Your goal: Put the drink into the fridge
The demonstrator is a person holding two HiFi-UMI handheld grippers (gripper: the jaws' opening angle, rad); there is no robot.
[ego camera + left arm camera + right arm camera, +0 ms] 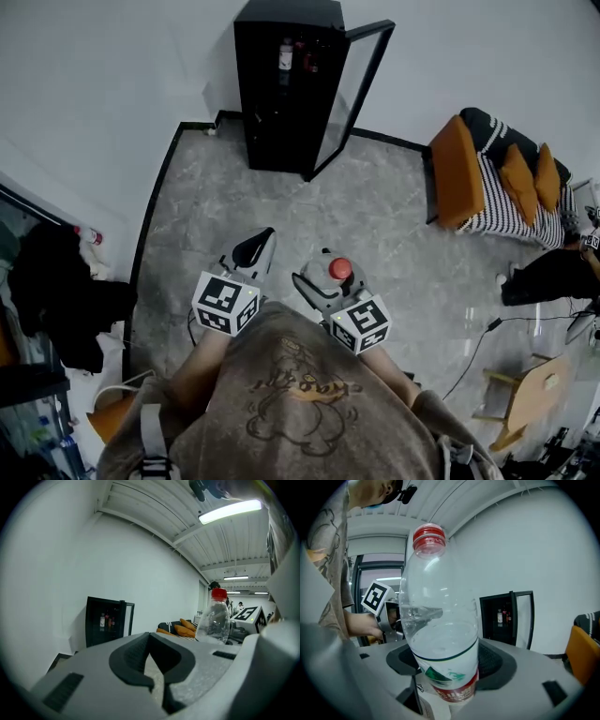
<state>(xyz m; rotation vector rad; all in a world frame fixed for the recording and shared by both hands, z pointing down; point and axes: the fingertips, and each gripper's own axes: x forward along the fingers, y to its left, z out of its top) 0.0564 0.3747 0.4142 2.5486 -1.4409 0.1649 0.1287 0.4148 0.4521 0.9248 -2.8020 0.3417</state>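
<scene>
The drink is a clear water bottle with a red cap, part full. It stands upright in my right gripper, whose pads press on its lower label. The right gripper is held at waist height above the grey floor. Beside it, my left gripper has its jaws together with nothing in them, and its fingertips meet. From the left gripper view the bottle shows to the right. The black fridge stands ahead against the white wall, its glass door swung open to the right.
Bottles stand on the fridge's upper shelf. A sofa with orange cushions is at the right. A wooden chair and a floor cable are nearer right. Dark clothing hangs at the left.
</scene>
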